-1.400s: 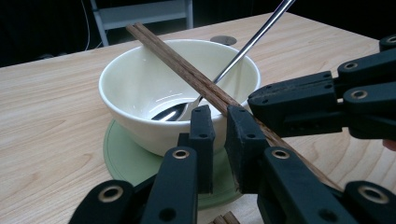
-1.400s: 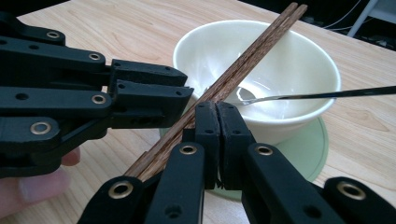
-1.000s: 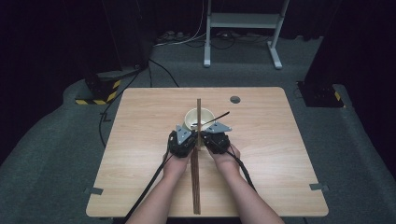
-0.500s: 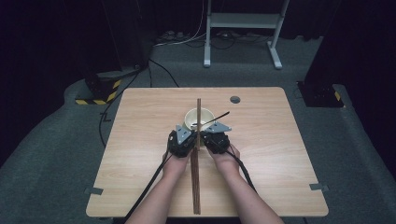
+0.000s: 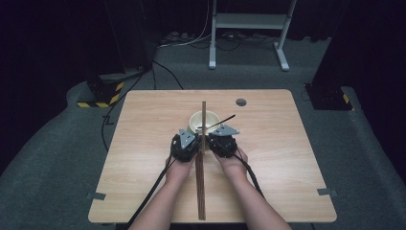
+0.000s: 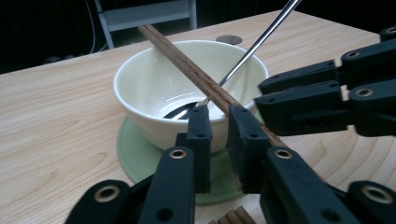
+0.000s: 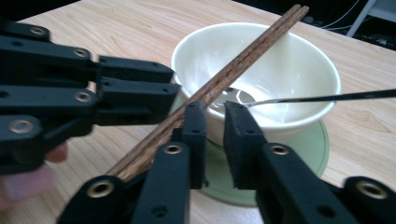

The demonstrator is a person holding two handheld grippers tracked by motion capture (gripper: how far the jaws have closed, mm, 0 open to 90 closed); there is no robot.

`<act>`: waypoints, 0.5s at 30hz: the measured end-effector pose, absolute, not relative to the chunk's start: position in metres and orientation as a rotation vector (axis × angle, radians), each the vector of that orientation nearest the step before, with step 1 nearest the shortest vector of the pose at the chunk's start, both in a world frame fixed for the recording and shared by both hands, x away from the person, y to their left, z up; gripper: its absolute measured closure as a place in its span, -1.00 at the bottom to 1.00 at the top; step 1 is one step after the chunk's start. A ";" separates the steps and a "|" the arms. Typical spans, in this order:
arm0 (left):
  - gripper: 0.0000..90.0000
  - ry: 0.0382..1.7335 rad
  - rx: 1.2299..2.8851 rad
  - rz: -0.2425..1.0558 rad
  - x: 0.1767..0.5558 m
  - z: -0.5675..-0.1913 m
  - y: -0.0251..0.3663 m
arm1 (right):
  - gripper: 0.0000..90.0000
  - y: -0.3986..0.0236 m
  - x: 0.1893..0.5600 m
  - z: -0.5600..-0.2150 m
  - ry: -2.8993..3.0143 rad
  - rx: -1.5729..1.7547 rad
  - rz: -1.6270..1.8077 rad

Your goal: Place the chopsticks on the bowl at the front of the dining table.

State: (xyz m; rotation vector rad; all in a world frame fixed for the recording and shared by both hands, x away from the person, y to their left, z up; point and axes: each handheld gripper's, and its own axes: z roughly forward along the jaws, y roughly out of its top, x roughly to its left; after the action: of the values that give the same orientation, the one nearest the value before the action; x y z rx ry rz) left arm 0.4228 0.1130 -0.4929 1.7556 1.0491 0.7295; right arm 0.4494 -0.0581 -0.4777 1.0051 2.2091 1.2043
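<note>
While the person's two hands sit side by side on the table (image 5: 287, 143), the high view shows the chopsticks (image 5: 201, 177) lying in a long line between them. Their far ends rest across the bowl (image 5: 197, 120), and a spoon (image 5: 222, 120) leans out of it. The left gripper (image 5: 194, 135) is just beside the sticks on one side and the right gripper (image 5: 213, 135) on the other.

In the left gripper view, the left gripper (image 6: 219, 123) is open just a crack, with nothing in the gap. The chopsticks (image 6: 187, 65) pass just outside one jaw. The bowl (image 6: 140, 93) stands on a green saucer (image 6: 135, 154).

In the right gripper view, the right gripper (image 7: 214, 119) has just been opening. Its gap is small and empty, and the chopsticks (image 7: 243, 58) run beside it. I think the sticks have been let go and now rest on the bowl by themselves. That looks like a finished job, if the hands back away gently.
</note>
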 end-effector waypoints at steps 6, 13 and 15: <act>0.30 1.063 1.808 0.750 0.407 -0.499 0.152 | 0.15 -0.091 0.444 -0.484 2.217 1.092 1.184; -0.22 1.183 1.916 0.696 0.365 -0.513 0.240 | -0.17 -0.185 0.421 -0.502 2.196 1.283 1.081; -0.31 1.251 1.941 0.666 0.346 -0.517 0.269 | -0.22 -0.213 0.410 -0.506 2.181 1.305 1.019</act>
State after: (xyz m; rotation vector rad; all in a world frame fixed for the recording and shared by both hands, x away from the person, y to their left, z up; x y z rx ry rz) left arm 0.3462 0.2692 -0.5167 1.9411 1.2507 0.6660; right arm 0.4098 -0.2130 -0.5062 1.3054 2.1813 1.0193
